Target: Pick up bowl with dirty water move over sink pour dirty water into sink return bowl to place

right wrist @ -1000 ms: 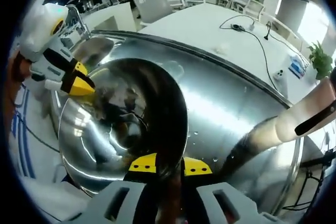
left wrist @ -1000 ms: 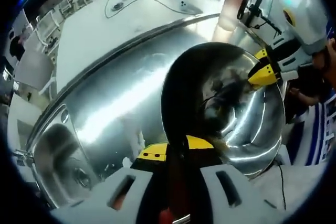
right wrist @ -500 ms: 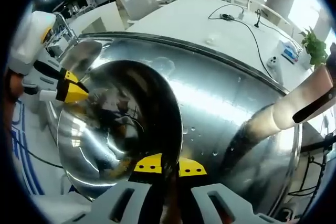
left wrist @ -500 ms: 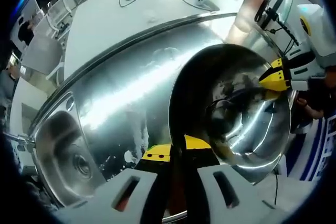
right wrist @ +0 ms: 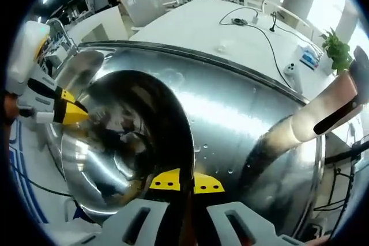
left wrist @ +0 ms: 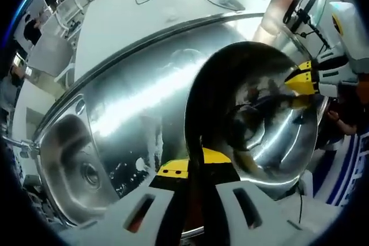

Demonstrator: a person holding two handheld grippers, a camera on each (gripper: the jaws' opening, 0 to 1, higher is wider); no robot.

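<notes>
Both claws are clamped on the steel bowl at opposite rim points: left gripper on the near edge in its view, right gripper likewise, bowl held above the steel counter. The sink basin sits off to the left gripper's side. I'd carry the bowl level until its lip clears the basin, then tip both wrists together, slowly, so nothing slops onto the counter.
</notes>
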